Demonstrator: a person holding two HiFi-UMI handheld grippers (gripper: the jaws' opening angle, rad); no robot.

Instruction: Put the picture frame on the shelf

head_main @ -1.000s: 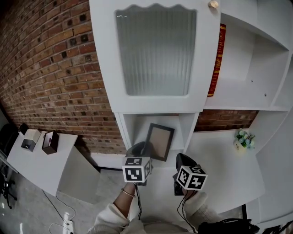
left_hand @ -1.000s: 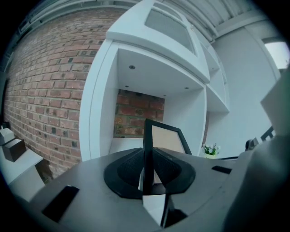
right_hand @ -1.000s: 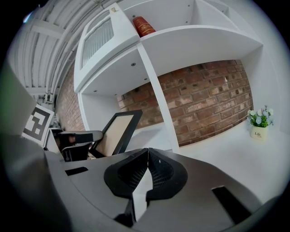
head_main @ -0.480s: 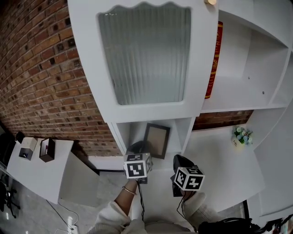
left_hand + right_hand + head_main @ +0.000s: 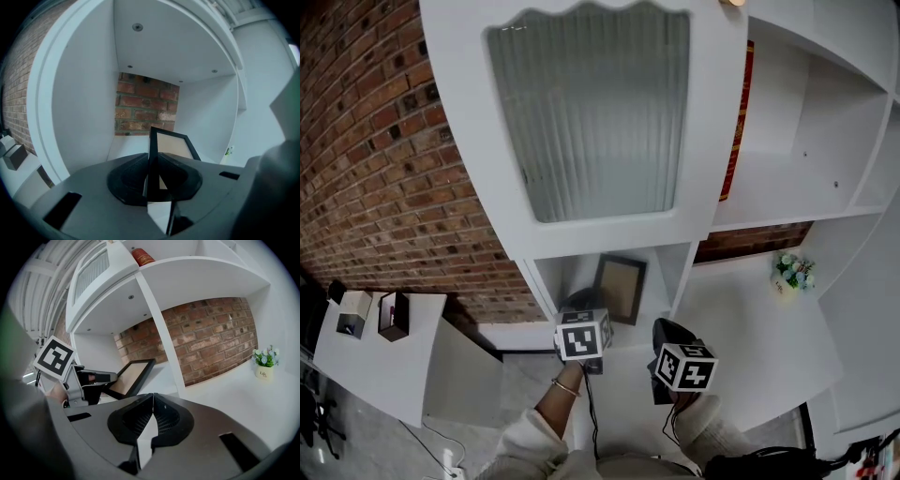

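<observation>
Step in hand: placement. The left hand-held gripper (image 5: 153, 177) is clamped on the picture frame (image 5: 171, 144). In the left gripper view the black moulding runs edge-on between the two jaws, and both press on it. The frame stands inside the open shelf (image 5: 82, 117) compartment directly under the ribbed glass door (image 5: 591, 103), at 12 o'clock from the left hand-held gripper in the head view. It is tilted, with its top leaning toward the brick wall (image 5: 146, 107) at the back of the compartment.

I cannot tell from any view whether the frame's lower edge touches the shelf floor, because the gripper body hides that edge.

The right hand-held gripper (image 5: 151, 420) has its jaws together with nothing between them. It hangs over the white worktop (image 5: 750, 328), at 4 o'clock from the left one, and takes no part in the hold.

I judge the task near its end: the frame is inside the shelf but not yet released.

The next move, as I read it, calls for the following:
1. Lower the frame until its bottom edge bears on the shelf floor.
2. Set the lean so that the frame rests stably.
3. Open the left jaws only when the frame carries its own weight.
4. Draw back toward 6 o'clock, clear of the compartment walls.
</observation>
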